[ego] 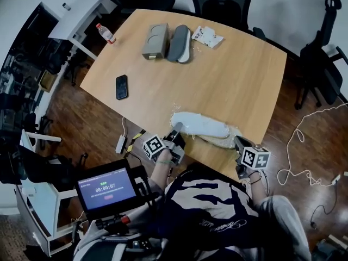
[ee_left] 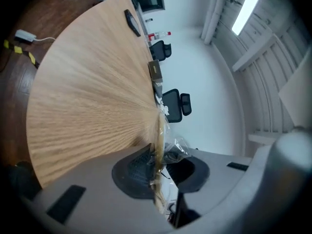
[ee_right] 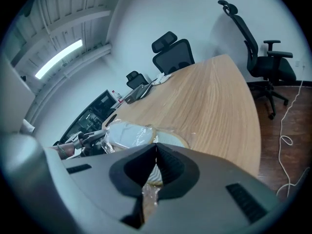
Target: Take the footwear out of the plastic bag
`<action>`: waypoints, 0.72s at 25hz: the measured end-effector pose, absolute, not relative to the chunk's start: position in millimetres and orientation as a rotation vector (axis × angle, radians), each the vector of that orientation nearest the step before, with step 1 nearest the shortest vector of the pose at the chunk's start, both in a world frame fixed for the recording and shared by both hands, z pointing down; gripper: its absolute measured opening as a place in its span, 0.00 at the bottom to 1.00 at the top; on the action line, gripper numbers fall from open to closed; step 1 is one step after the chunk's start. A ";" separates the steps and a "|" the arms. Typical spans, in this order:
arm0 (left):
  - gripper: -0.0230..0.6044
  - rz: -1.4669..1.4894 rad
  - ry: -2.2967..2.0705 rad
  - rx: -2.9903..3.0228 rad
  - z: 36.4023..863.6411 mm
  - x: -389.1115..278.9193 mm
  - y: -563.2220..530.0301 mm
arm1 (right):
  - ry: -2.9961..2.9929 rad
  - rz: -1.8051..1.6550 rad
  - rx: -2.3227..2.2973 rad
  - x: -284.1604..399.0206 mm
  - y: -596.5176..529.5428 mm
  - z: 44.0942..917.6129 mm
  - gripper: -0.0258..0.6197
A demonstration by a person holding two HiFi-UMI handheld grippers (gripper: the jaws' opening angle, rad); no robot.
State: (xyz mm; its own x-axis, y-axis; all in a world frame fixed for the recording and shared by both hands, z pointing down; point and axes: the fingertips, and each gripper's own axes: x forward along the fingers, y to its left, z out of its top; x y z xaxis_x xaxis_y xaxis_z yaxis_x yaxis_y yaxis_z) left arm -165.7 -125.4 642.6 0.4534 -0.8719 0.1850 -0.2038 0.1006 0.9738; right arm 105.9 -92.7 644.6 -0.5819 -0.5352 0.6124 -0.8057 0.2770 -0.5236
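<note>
The left gripper (ee_left: pixel 158 164) pinches film at one end of the bag (ego: pixel 222 137); the footwear (ego: pixel 198 123) lies inside it, between both sets of fingers, and the right gripper (ee_right: pixel 155 167) pinches the far end. Opening seems in hand: next, pull the film apart, though the bag's mouth is probably hidden.
</note>
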 end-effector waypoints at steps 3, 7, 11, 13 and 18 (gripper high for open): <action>0.13 -0.675 -0.998 1.369 646.6 -166.5 -125.2 | -2.265 1.305 1.245 133.6 -93.7 639.1 0.28; 0.13 -0.635 -0.961 1.388 651.1 -163.1 -128.1 | -2.297 1.435 1.084 144.8 -87.6 642.2 0.36; 0.13 -0.600 -0.941 1.414 648.8 -157.9 -134.4 | -2.202 1.333 0.992 154.3 -88.2 659.5 0.36; 0.13 -0.584 -0.902 1.430 645.5 -151.2 -135.4 | -2.181 1.360 0.977 154.8 -89.0 661.7 0.36; 0.13 -0.559 -0.791 1.483 638.6 -126.2 -132.8 | -2.197 1.444 0.954 144.7 -85.0 656.3 0.36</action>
